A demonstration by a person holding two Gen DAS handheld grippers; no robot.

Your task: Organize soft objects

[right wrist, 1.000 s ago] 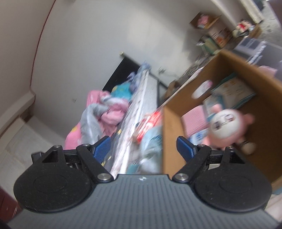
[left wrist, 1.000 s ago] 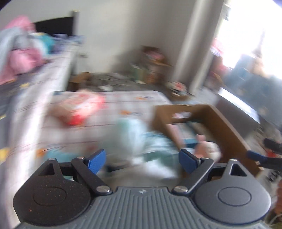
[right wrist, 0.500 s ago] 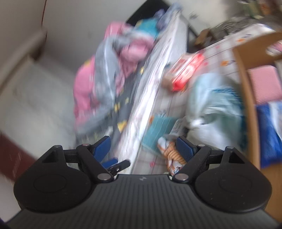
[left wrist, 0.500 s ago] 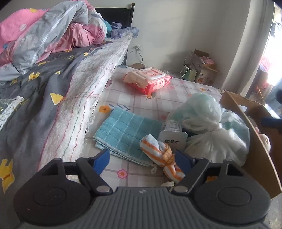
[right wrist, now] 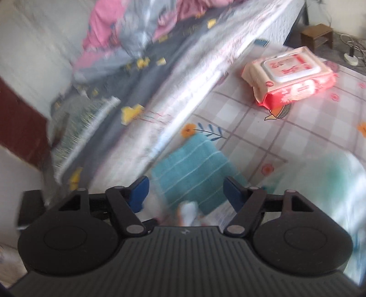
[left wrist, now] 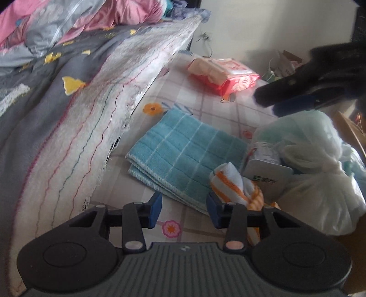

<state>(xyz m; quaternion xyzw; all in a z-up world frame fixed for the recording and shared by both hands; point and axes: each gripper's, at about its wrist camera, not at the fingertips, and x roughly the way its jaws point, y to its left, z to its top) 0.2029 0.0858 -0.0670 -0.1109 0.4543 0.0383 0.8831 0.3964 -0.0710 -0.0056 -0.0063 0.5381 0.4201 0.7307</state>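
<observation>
Compared with half a second earlier, the left gripper (left wrist: 184,209) had sunk closer to the checked floral sheet (left wrist: 196,107), and its blue fingers (left wrist: 155,209) stood much nearer together and were closing, with only the near edge of the folded teal towel (left wrist: 189,157) and bare sheet showing in the gap; they held nothing. The orange-and-white striped cloth (left wrist: 238,185) lay just right of the right finger, touching the towel. The right gripper (right wrist: 185,194) had swung from a sideways look at the bed to pointing down over the same teal towel (right wrist: 194,169), its fingers (right wrist: 138,193) still fairly wide, closing, and empty. The left wrist view alone showed the right gripper's dark tip (left wrist: 297,96) hanging above the knotted pale plastic bag (left wrist: 320,178), a small white label card (left wrist: 267,171) leaning against the bag, and a brown cardboard edge (left wrist: 350,130) at the far right. The right wrist view, heavily blurred, alone showed the wipes pack (right wrist: 290,75) from above, a small wooden stool (right wrist: 316,34) and a power strip (right wrist: 351,58) on the floor. Both views showed the grey bedspread (left wrist: 45,102) and pink quilt (left wrist: 114,13) at left.
</observation>
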